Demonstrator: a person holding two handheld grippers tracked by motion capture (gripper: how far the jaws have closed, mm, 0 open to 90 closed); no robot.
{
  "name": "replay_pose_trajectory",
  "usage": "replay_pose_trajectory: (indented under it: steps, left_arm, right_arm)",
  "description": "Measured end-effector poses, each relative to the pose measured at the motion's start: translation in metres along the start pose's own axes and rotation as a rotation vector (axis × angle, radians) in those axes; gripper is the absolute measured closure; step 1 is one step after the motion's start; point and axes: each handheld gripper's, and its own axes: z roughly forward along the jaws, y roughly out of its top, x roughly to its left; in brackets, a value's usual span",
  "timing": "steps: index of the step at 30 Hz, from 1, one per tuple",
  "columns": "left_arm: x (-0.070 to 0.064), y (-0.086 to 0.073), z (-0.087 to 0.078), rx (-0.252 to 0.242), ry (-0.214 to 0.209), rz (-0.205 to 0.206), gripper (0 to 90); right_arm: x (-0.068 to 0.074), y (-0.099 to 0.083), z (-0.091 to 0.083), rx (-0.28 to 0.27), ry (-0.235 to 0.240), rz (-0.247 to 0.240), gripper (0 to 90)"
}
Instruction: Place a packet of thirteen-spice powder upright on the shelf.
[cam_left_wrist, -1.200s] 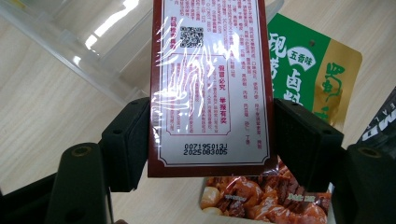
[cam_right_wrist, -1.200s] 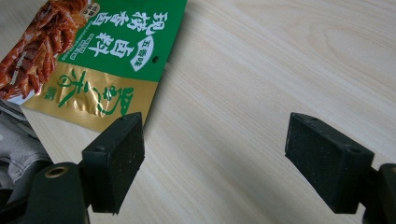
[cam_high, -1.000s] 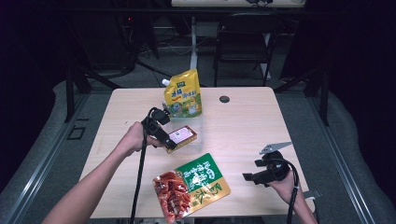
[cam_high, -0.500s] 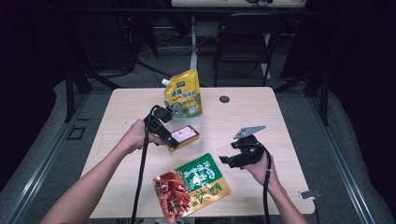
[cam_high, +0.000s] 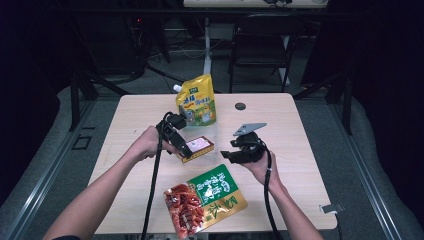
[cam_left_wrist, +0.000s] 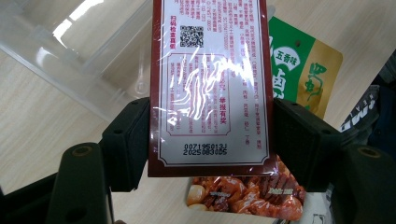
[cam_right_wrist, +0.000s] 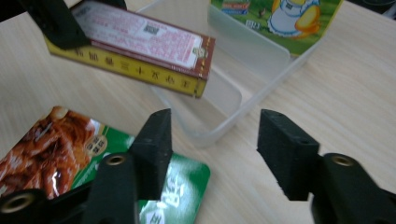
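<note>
The small flat box (cam_high: 196, 148), dark red with a white printed panel and a yellow edge, is held above the table (cam_high: 300, 150), over the near end of a clear plastic container (cam_right_wrist: 233, 93). In the left gripper view the box (cam_left_wrist: 210, 84) sits squarely between the two black jaws, each pad pressed against one long side, so the left gripper (cam_high: 176, 135) is clenched on it. The right gripper view shows the same box (cam_right_wrist: 144, 46) tilted, its far corner hanging over the container's rim without clearly touching it.

The right gripper (cam_high: 239, 151) hovers just beside the box, to its right, with its jaws spread wide and nothing between them; in its own view they frame the container's near corner and bare tabletop.

Below the box lies a green and red snack packet (cam_high: 205, 200), flat on the table near the front edge. A yellow spouted pouch (cam_high: 197, 100) stands at the container's far end.
</note>
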Motion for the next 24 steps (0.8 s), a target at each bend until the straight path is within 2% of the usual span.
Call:
replay_pose_trajectory:
  steps: [6, 13, 17, 20, 24]
  left_arm:
    - [0.003, 0.001, 0.002, 0.009, -0.013, -0.011, 31.9]
    - [0.006, 0.001, 0.003, 0.002, -0.019, -0.006, 31.8]
    - [0.006, -0.001, 0.003, -0.016, -0.009, -0.006, 31.1]
    - [0.007, -0.005, 0.002, -0.042, -0.001, -0.003, 30.0]
    - [0.009, -0.01, 0.0, -0.053, 0.008, 0.012, 29.3]
  right_arm:
    - [0.004, 0.016, 0.021, -0.008, -0.015, 0.0, 57.7]
    - [0.005, 0.028, 0.042, -0.006, -0.014, 0.014, 63.9]
    - [0.006, 0.03, 0.049, 0.015, 0.007, 0.016, 67.4]
    - [0.004, 0.028, 0.054, 0.03, 0.022, 0.032, 67.9]
    - [0.004, 0.027, 0.059, 0.045, 0.032, 0.039, 67.2]
